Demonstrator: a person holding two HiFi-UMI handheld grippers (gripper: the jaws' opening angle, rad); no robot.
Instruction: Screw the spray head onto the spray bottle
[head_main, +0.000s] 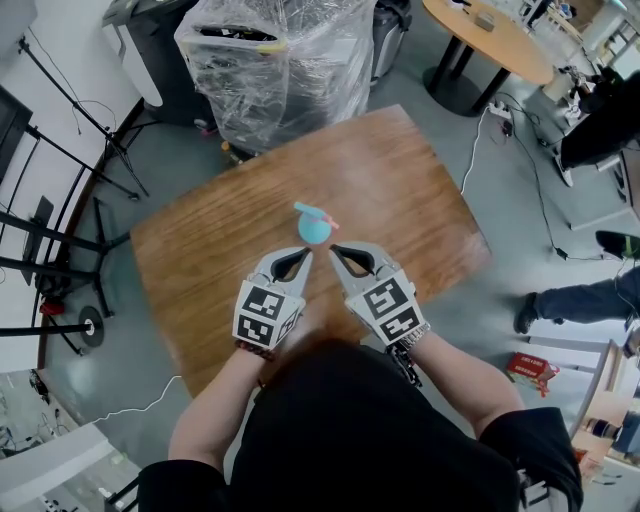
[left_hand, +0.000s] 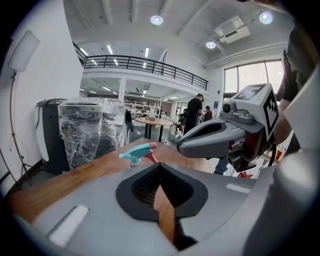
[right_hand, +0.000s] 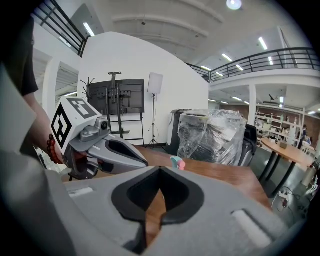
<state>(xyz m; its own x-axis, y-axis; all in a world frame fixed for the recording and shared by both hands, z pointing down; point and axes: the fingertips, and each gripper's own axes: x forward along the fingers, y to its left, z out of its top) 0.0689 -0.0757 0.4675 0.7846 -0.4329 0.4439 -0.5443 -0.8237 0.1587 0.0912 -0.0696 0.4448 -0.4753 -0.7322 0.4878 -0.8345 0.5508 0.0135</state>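
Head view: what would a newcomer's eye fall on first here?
A teal spray bottle with a pink trigger stands on the table, bright against the brown wood. Close before it, the left claw and the right claw point at it, both shut and empty.

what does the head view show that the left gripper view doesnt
Only the head view: the spray bottle's blue body. Only the left gripper view: the balcony railing and ceiling lights. Both: the teal spray head, the right hand-held gripper, the wooden table and the plastic-wrapped stack.
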